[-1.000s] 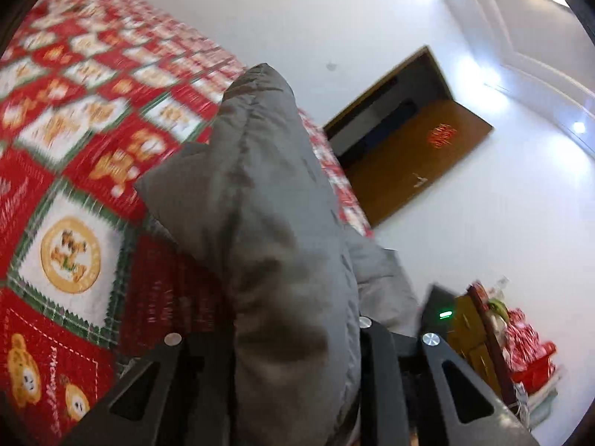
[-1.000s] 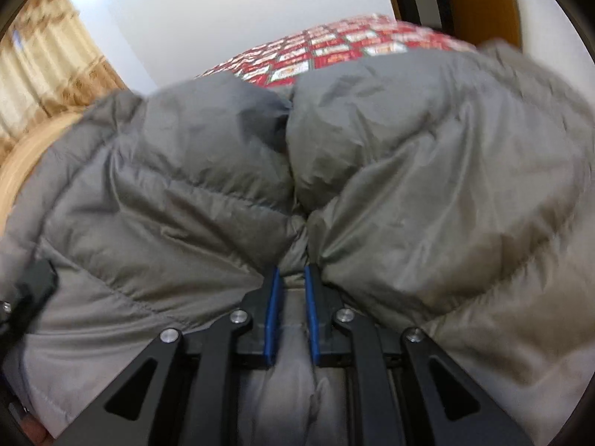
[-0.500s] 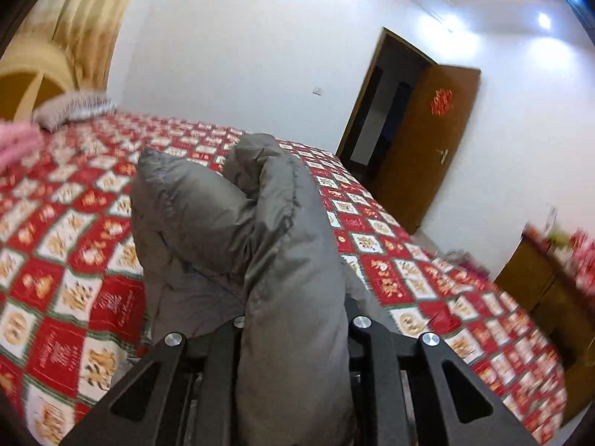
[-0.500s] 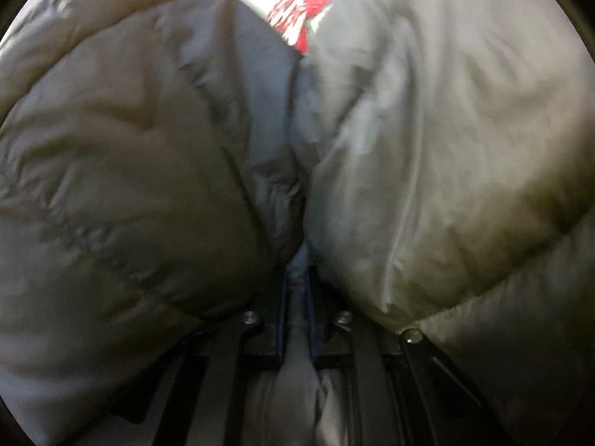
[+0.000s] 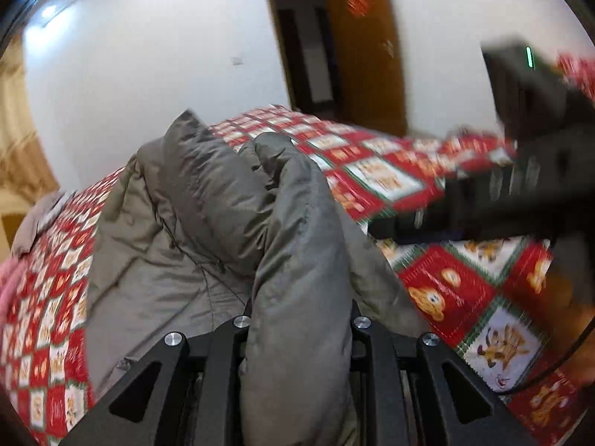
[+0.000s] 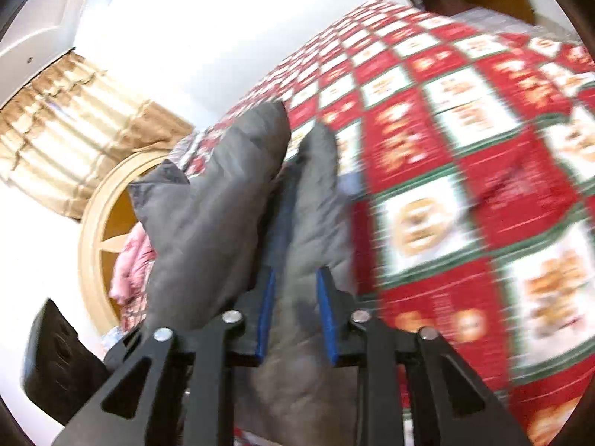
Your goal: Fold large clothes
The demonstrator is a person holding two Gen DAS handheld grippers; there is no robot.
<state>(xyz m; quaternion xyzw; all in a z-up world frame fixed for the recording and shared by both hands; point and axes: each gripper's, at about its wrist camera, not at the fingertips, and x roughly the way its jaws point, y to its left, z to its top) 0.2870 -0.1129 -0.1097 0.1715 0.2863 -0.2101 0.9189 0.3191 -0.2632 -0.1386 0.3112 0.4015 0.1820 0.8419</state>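
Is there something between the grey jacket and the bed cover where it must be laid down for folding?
Nothing visible. The grey jacket already lies partly on the red patterned bed cover, which is bare beside it. The left gripper clamps a fold of it. The right gripper has just been opening, with jacket cloth between its fingers.

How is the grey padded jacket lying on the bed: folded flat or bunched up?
Bunched up. The grey padded jacket rises in puffy humps above the red patterned bedspread, one part pinched in the left gripper.
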